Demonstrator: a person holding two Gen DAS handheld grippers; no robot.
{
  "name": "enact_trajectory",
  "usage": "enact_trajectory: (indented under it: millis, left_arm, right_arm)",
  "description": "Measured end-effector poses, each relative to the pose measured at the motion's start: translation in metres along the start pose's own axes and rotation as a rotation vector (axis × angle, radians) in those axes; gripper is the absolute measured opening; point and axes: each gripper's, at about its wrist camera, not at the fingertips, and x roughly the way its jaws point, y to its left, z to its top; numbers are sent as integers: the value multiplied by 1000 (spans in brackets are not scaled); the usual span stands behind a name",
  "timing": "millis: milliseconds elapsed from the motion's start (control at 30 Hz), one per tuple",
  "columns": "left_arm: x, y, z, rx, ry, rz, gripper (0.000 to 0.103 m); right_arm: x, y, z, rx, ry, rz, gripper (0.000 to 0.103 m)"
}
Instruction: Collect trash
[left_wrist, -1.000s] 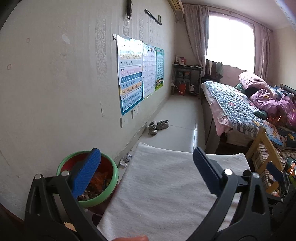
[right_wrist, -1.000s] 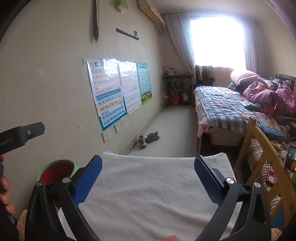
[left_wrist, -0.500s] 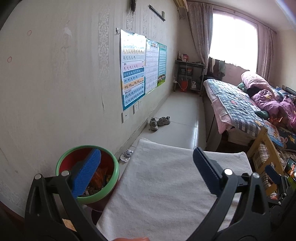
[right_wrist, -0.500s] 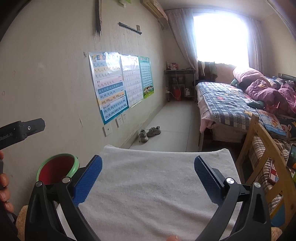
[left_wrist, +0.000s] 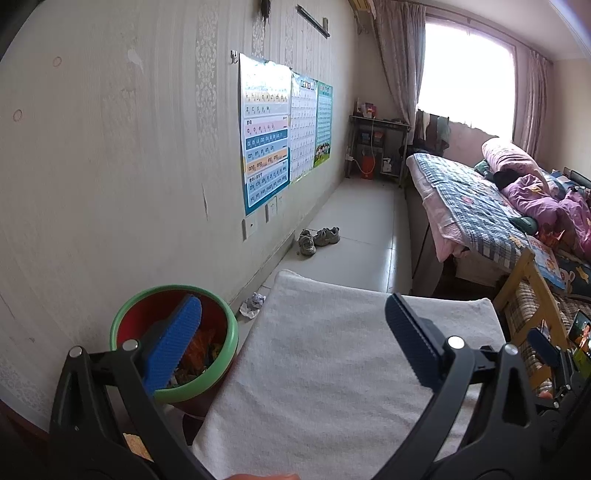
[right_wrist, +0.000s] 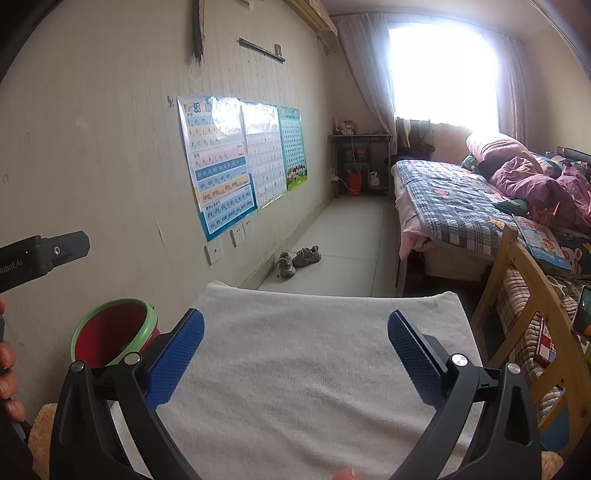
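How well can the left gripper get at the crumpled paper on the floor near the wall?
Probably yes. The left gripper is open and empty, and the crumpled paper lies uncovered on the floor between the green-rimmed bin and the white towel. It must first descend past the towel's edge.

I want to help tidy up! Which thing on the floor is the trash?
Find the wall with the posters and follow its foot toward the green-rimmed bin. Just past it, beside the white towel, lies a crumpled paper wad. It is small and whitish, unlike the grey shoes farther along.
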Motion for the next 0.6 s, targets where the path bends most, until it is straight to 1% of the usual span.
enact_trajectory:
  millis: [433,567,600]
  left_arm:
    - [8,2,-2,-9,30,-13,97]
    - [9,4,-5,-7,33,-8,98]
    - [10,4,-6,-5,37,-9,98]
  right_arm:
    - [5,-2,-4,-3,26,-4,96]
    - [11,-4,-8,3,56,-8,96]
    - [16,-7,-11,7,76,-16,96]
